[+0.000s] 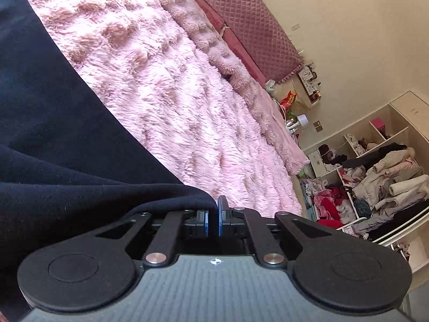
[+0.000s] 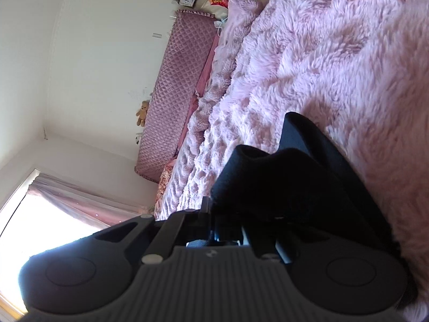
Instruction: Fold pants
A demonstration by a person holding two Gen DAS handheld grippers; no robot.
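The dark navy pants (image 1: pixel 53 139) lie on the fluffy pink bedspread (image 1: pixel 174 86) and fill the left of the left wrist view. My left gripper (image 1: pixel 213 216) is shut on an edge of the pants, its blue pads pinched together on the fabric. In the right wrist view the pants (image 2: pixel 295 182) bunch up over the gripper. My right gripper (image 2: pixel 214 228) is shut on a fold of them; its fingertips are mostly hidden by the cloth.
A quilted pink headboard (image 1: pixel 249 21) runs along the wall, also in the right wrist view (image 2: pixel 171 88). Open shelves piled with clothes (image 1: pixel 375 182) stand beyond the bed. A cluttered bedside table (image 1: pixel 295 102) sits by the headboard. A bright window with a pink curtain (image 2: pixel 53 204) is at left.
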